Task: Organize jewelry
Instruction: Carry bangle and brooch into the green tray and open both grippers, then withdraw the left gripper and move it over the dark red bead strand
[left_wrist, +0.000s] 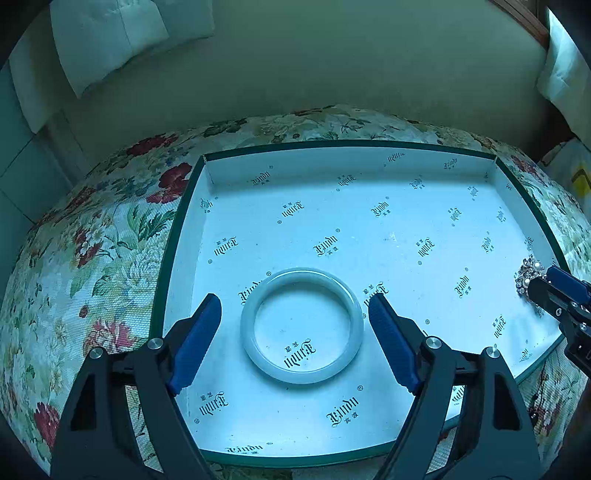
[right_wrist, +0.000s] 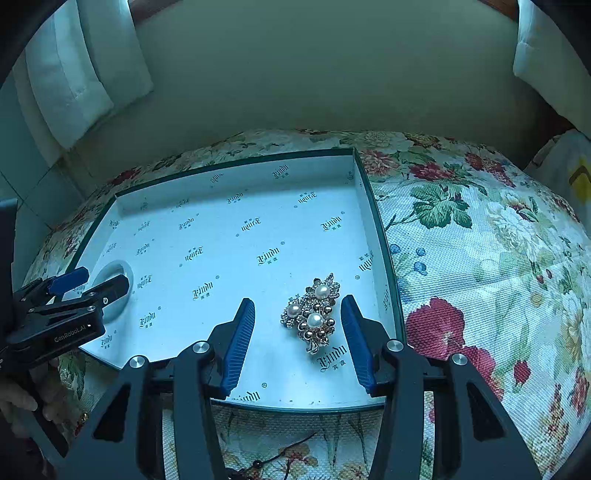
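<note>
Looked down close along open fingers; shared the tray (left_wrist: 184, 206) (right_wrist: 373, 206), left over bangle (left_wrist: 301, 325), right over brooch (right_wrist: 314, 314).

Your left gripper (left_wrist: 295, 314): black frame, blue ribbed pads, silver pivot bolts. Your right gripper (right_wrist: 297, 314): same black and blue. Bangle (left_wrist: 302, 325) before you: pale milky white, faint green tint. Brooch (right_wrist: 312, 314): gold-toned metal, three white pearls, small clear stones. Box (left_wrist: 173, 236): white lining, repeating black logo print, dark green rim. Cloth (right_wrist: 480, 266) under box: cream ground, red flowers, green leaves, few blue blossoms. Cushion (left_wrist: 110, 33) behind: plain white.
</note>
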